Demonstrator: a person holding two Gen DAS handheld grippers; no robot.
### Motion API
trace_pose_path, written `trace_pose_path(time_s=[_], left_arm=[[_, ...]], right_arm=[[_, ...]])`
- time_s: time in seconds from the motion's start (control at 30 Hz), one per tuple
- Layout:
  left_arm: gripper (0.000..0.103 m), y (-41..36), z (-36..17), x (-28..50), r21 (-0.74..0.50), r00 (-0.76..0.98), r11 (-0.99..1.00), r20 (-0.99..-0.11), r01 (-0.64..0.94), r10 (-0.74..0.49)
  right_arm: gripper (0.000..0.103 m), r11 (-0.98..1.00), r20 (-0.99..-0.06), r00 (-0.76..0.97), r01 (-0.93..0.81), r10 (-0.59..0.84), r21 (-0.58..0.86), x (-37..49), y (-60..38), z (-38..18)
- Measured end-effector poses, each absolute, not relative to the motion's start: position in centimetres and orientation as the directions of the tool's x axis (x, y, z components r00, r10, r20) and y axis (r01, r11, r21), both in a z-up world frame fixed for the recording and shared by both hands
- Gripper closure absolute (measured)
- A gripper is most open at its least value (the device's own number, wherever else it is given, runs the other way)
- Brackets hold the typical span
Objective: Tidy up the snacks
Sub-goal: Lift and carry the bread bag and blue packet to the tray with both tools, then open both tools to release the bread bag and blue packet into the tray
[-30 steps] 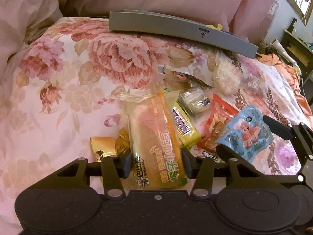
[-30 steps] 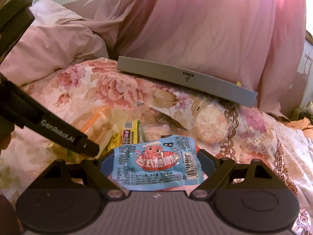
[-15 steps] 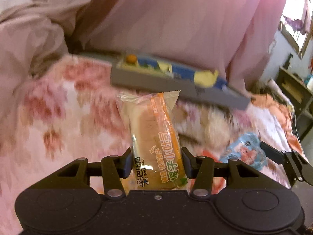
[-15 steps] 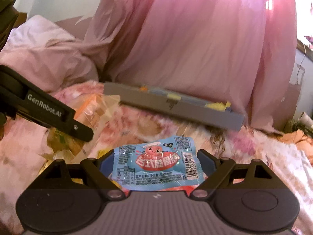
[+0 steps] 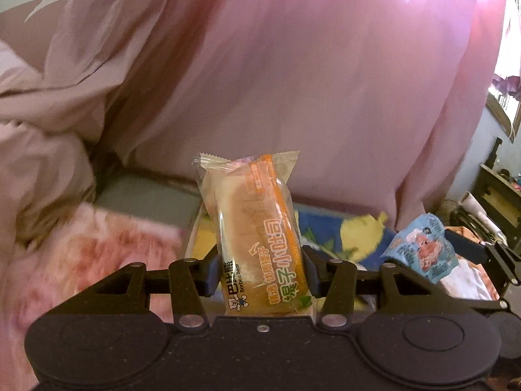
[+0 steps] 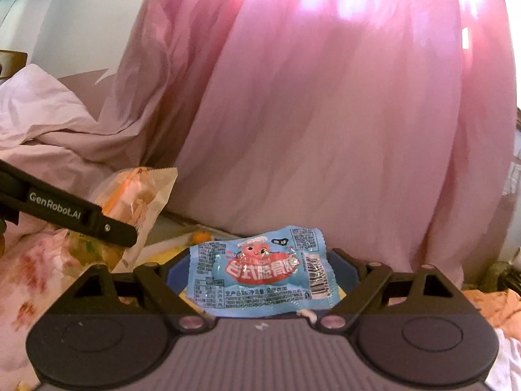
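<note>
Orange-striped bread pack [image 5: 257,244] reads "Barbe Bear"; left hand-held gripper [image 6: 107,228] marked "GenRobot.AI".

Both wrist views look forward and slightly down, close over a floral bedspread [image 5: 107,247], toward a pink curtain [image 6: 325,130]. Shared: curtain, grey tray [image 5: 146,198], bread packet [image 5: 260,234], blue packet [image 6: 260,270].

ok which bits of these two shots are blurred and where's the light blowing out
Left wrist view: the orange bread packet in the left claw is sharp, while the floral bedspread and grey tray behind are motion-smeared. Right wrist view: the blue snack packet in the right claw is crisp; the pink curtain is soft and blows out to white along the top.
</note>
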State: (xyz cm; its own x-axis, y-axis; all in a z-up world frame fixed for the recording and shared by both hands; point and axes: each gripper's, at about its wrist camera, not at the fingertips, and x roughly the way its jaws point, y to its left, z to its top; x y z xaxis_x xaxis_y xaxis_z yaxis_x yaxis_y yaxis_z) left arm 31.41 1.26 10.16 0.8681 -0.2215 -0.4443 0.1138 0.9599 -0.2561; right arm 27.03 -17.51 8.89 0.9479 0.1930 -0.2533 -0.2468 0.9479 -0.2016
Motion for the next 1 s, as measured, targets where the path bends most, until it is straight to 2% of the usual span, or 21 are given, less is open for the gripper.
trace_pose_path(time_s=[0.43,0.9,1.0], left_arm=[[0.052,-0.5,6.0,38.2,-0.274,0.832,0.956,-0.503,0.102,-0.234],[0.053,-1.3,4.7,38.7,-0.265,0.821,0.958,-0.518,0.111,-0.239],[0.048,-1.1,4.9,38.2,-0.266,0.824,0.959,-0.519,0.096,-0.226]], right_arm=[[0.013,0.956,-0.341,0.922,-0.248,0.183,-0.157,34.2,-17.7,3.7],[0.011,0.964,-0.362,0.912,-0.246,0.194,-0.103,33.9,-18.4,2.6],[0.008,0.967,-0.357,0.915,-0.236,0.187,-0.098,33.4,-18.7,2.8]])
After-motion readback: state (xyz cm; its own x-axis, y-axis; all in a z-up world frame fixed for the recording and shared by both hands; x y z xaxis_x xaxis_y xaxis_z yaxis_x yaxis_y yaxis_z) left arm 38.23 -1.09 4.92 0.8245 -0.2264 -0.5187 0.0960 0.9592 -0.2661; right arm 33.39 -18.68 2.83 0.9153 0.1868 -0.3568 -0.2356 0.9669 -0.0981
